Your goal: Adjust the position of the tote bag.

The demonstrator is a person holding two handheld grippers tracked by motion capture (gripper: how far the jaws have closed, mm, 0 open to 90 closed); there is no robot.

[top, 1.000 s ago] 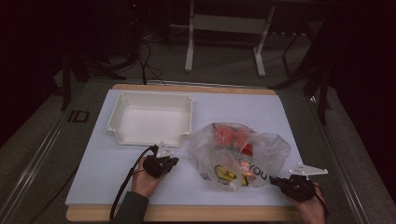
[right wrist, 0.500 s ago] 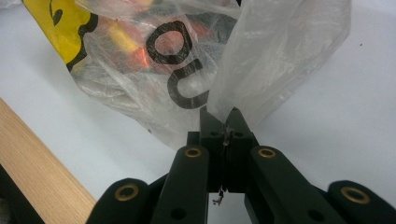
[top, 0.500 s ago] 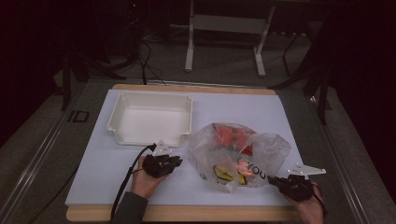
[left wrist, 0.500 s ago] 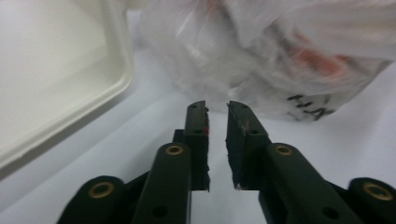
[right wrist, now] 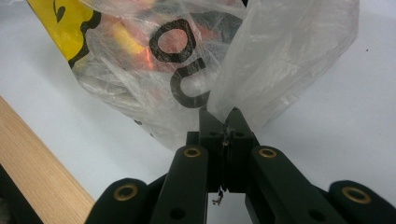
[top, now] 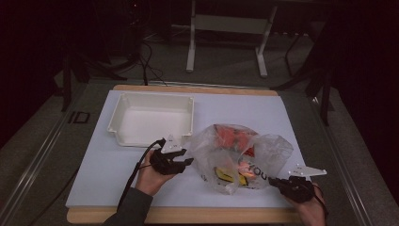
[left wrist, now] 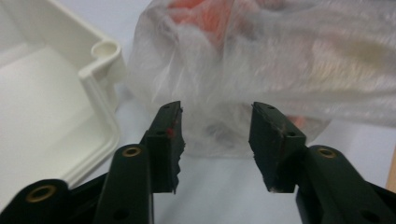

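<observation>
The left gripper (top: 184, 162) has let go since a second ago: then it sat pressed together at the left edge of the plastic bag (top: 237, 157), and its jaws have just been opening, so that they now stand spread with nothing between them. In the left gripper view (left wrist: 215, 140) the crumpled film lies just beyond the tips, apart from both pads. The hand has also lifted a little off the sheet. The bag's left side has slumped slightly; otherwise it lies where it did, on the near right part of the white sheet (top: 108, 165).

Left of the bag, toward the far side, stands the empty white plastic tray (top: 122, 117), its rounded corner just beside the film in the left gripper view (left wrist: 105, 58). Inside the translucent bag are orange-red packets (top: 233, 137) and a yellow one (top: 226, 174), with black lettering on the film.

At the right, the right gripper (top: 277, 181) has not moved. In its own view (right wrist: 226, 122) the jaws are pressed together, pinching a fold of the bag's near right edge (right wrist: 280, 56). The wooden table edge (top: 188, 215) runs along the near side.
</observation>
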